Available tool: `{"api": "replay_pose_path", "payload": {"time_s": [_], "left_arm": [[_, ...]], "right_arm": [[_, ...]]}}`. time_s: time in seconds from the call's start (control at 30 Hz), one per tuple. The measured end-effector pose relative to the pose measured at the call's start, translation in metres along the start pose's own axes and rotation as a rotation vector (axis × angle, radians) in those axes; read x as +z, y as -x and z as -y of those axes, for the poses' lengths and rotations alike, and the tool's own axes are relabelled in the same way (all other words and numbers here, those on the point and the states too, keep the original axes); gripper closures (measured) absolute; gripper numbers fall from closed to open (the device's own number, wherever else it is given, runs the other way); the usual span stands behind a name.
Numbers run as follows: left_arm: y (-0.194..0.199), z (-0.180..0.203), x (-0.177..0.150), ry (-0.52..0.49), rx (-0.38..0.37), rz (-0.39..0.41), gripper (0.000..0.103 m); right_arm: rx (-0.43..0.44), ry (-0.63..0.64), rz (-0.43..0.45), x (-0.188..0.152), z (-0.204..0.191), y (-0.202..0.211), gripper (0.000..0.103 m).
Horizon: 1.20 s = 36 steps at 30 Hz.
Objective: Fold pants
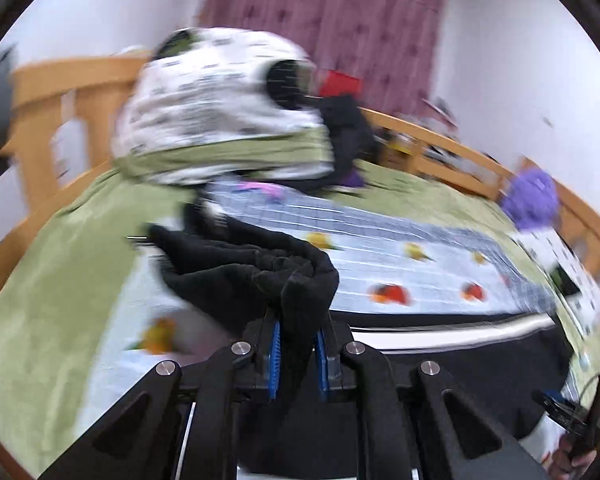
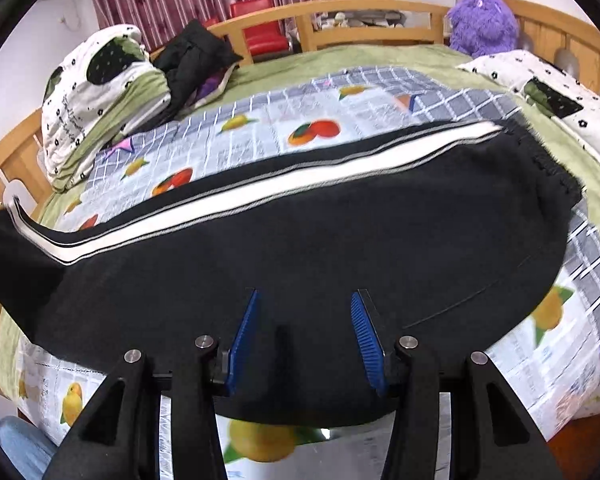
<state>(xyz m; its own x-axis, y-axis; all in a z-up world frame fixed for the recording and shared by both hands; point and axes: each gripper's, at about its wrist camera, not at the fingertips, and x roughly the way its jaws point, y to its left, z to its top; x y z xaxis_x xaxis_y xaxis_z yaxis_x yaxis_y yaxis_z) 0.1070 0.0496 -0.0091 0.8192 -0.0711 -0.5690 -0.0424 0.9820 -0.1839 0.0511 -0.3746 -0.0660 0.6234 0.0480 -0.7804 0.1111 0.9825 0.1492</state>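
From the left wrist, the left hand-held gripper (image 1: 296, 354) is clamped on a bunched leg end of the black pants (image 1: 252, 268), lifted above the bed (image 1: 60, 280). From the right wrist, the right hand-held gripper (image 2: 305, 340) hovers with jaws spread and empty over the pants (image 2: 300, 248), which lie lengthwise across the bed's (image 2: 400, 56) middle; the first fold looks barely begun.

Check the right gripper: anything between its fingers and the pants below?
Nothing visible. The right gripper is open right over the black pants, which lie flat on the fruit-print sheet. The left gripper is shut on the leg end. The bedding pile and purple plush sit off the pants.
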Motion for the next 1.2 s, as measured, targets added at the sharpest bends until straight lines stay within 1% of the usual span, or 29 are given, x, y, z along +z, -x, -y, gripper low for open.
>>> {"api": "replay_pose_path", "payload": {"time_s": [0.03,0.13,0.2,0.23,0.3,0.33,0.37,0.4,0.43,0.47,0.5,0.53,0.57,0.63,0.7,0.73,0.77,0.83,0.93,1.0,1.07,1.13,1.17,1.2], "left_arm": [[-0.007,0.035,-0.004,-0.045,-0.025,-0.014,0.09],[-0.034,0.116,-0.028,-0.147,-0.108,-0.077,0.09],[-0.05,0.152,-0.049,-0.168,-0.17,-0.133,0.09],[-0.061,0.171,-0.065,-0.173,-0.215,-0.175,0.09],[-0.076,0.193,-0.094,-0.178,-0.27,-0.25,0.09],[-0.082,0.2,-0.108,-0.181,-0.285,-0.286,0.09],[-0.088,0.205,-0.12,-0.186,-0.295,-0.326,0.09],[-0.093,0.208,-0.133,-0.202,-0.288,-0.374,0.089],[-0.096,0.209,-0.142,-0.22,-0.276,-0.41,0.086],[-0.096,0.208,-0.145,-0.234,-0.265,-0.428,0.082],[-0.092,0.205,-0.145,-0.242,-0.263,-0.434,0.082],[-0.084,0.2,-0.143,-0.242,-0.264,-0.434,0.076],[-0.078,0.193,-0.139,-0.236,-0.262,-0.431,0.065],[-0.063,0.17,-0.126,-0.199,-0.251,-0.407,0.05],[-0.05,0.146,-0.114,-0.173,-0.213,-0.363,0.046],[-0.044,0.132,-0.109,-0.168,-0.176,-0.337,0.043],[-0.039,0.117,-0.104,-0.16,-0.134,-0.305,0.041],[-0.03,0.088,-0.097,-0.121,-0.053,-0.242,0.041],[-0.032,0.051,-0.091,-0.061,0.024,-0.205,0.041],[-0.036,0.033,-0.09,-0.034,0.069,-0.202,0.041],[-0.038,0.023,-0.088,-0.021,0.082,-0.198,0.041],[-0.038,0.017,-0.084,-0.011,0.081,-0.196,0.041],[-0.036,0.013,-0.082,-0.011,0.077,-0.196,0.041],[-0.036,0.011,-0.081,-0.013,0.072,-0.195,0.041]], "right_arm": [[-0.012,-0.002,0.009,0.001,0.006,0.004,0.055],[-0.02,-0.032,0.029,-0.002,0.031,0.018,0.055],[-0.031,-0.059,0.048,-0.005,0.047,0.028,0.055],[-0.036,-0.07,0.051,-0.007,0.054,0.031,0.055],[-0.04,-0.098,0.049,-0.012,0.072,0.038,0.055],[-0.041,-0.111,0.049,-0.013,0.078,0.039,0.055],[-0.038,-0.132,0.048,-0.015,0.086,0.041,0.055],[-0.028,-0.15,0.042,-0.017,0.091,0.041,0.055],[-0.005,-0.162,0.026,-0.018,0.095,0.04,0.055],[0.007,-0.164,0.017,-0.017,0.095,0.038,0.055],[0.016,-0.162,0.011,-0.017,0.093,0.037,0.055],[0.02,-0.155,0.01,-0.016,0.09,0.035,0.055],[0.028,-0.14,0.008,-0.016,0.083,0.033,0.055],[0.051,-0.106,0.003,-0.012,0.066,0.027,0.055],[0.09,-0.073,-0.002,-0.008,0.046,0.021,0.055],[0.116,-0.058,-0.006,-0.007,0.034,0.018,0.055],[0.154,-0.037,-0.01,-0.004,0.018,0.013,0.055],[0.197,-0.003,-0.011,-0.001,-0.006,0.007,0.055],[0.232,0.059,-0.007,0.002,-0.045,-0.006,0.055],[0.23,0.104,-0.005,0.001,-0.069,-0.017,0.055],[0.175,0.151,-0.042,-0.005,-0.09,-0.035,0.055],[0.129,0.168,-0.107,-0.012,-0.1,-0.056,0.081],[0.094,0.179,-0.124,-0.016,-0.103,-0.062,0.082],[0.099,0.184,-0.1,-0.017,-0.103,-0.058,0.085]]}}
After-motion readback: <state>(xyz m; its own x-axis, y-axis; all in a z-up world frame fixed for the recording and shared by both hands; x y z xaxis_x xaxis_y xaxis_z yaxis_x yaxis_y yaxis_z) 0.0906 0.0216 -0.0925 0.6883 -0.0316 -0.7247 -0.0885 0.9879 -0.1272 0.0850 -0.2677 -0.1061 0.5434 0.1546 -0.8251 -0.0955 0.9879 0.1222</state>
